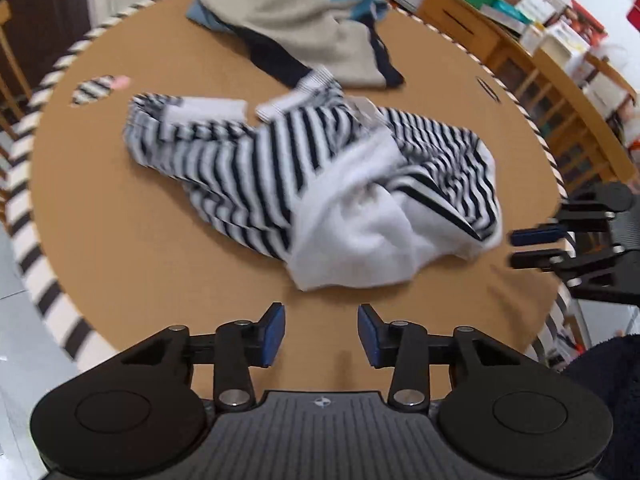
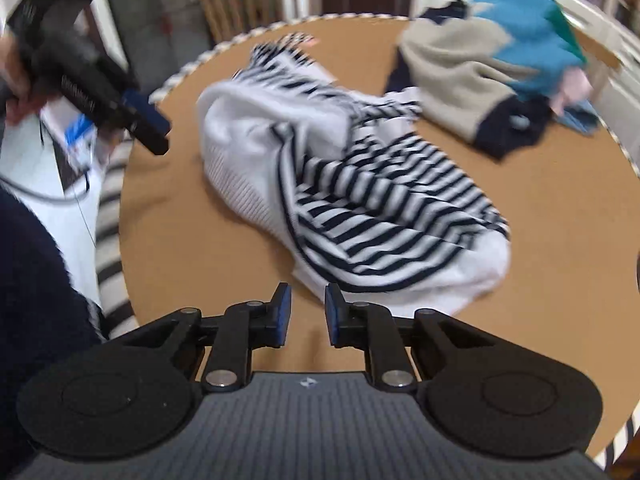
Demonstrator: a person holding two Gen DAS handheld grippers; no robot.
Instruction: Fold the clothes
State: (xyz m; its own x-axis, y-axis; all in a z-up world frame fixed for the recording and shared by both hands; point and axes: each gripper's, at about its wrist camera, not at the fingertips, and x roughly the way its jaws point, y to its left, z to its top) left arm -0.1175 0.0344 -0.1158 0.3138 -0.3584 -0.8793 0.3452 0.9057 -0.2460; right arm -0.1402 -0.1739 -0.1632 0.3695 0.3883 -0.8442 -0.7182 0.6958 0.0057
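I see the shirt (image 1: 320, 184) mid-tabletop (image 1: 120, 240), a clothes pile (image 1: 296, 20) at the far edge, my tools near: left tool (image 1: 321, 334), right tool (image 2: 307, 314).

Two low wrist views facing inward over the shared striped garment (image 1: 320, 184) (close).

The left gripper (image 1: 321, 334) is matte black with blue pads (image 1: 275, 334) on the fingers, silver screws at the joints and a ribbed grey plate with a small round emblem. The right gripper (image 2: 307, 316) looks the same. A fuzzy navy sleeve (image 2: 36, 280) covers the person's arm.
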